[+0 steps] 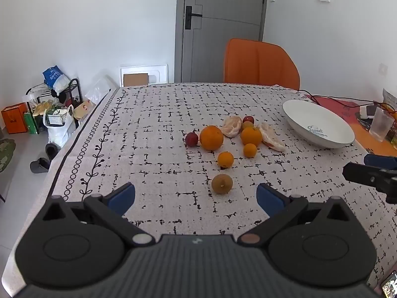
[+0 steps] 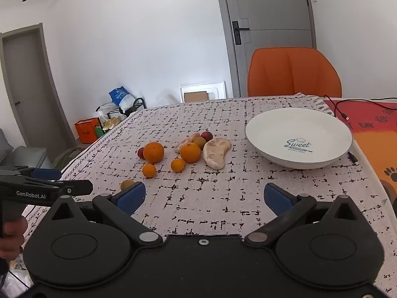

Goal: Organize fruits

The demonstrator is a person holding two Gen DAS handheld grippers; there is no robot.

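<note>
Several fruits lie loose on the patterned tablecloth: a large orange (image 1: pixel 211 137) (image 2: pixel 153 152), a second orange (image 1: pixel 251 136) (image 2: pixel 190 152), two small oranges (image 1: pixel 225 159) (image 2: pixel 149 170), a brownish round fruit (image 1: pixel 222 183) (image 2: pixel 127 184), two dark red plums (image 1: pixel 191 139) (image 2: pixel 206 136) and two peeled pomelo wedges (image 1: pixel 271 137) (image 2: pixel 216 151). A white bowl (image 1: pixel 318 123) (image 2: pixel 298 136) marked "Sweet" stands to their right with nothing in it. My left gripper (image 1: pixel 196 196) is open, just short of the brownish fruit. My right gripper (image 2: pixel 204 197) is open over bare cloth, nearer than the bowl.
An orange chair (image 1: pixel 260 63) (image 2: pixel 294 70) stands at the table's far edge before a grey door. A black cable (image 1: pixel 330 98) (image 2: pixel 341 110), a plastic cup (image 1: pixel 380 124) and an orange-red mat lie right of the bowl. Bags and a rack (image 1: pixel 53 104) crowd the floor at left.
</note>
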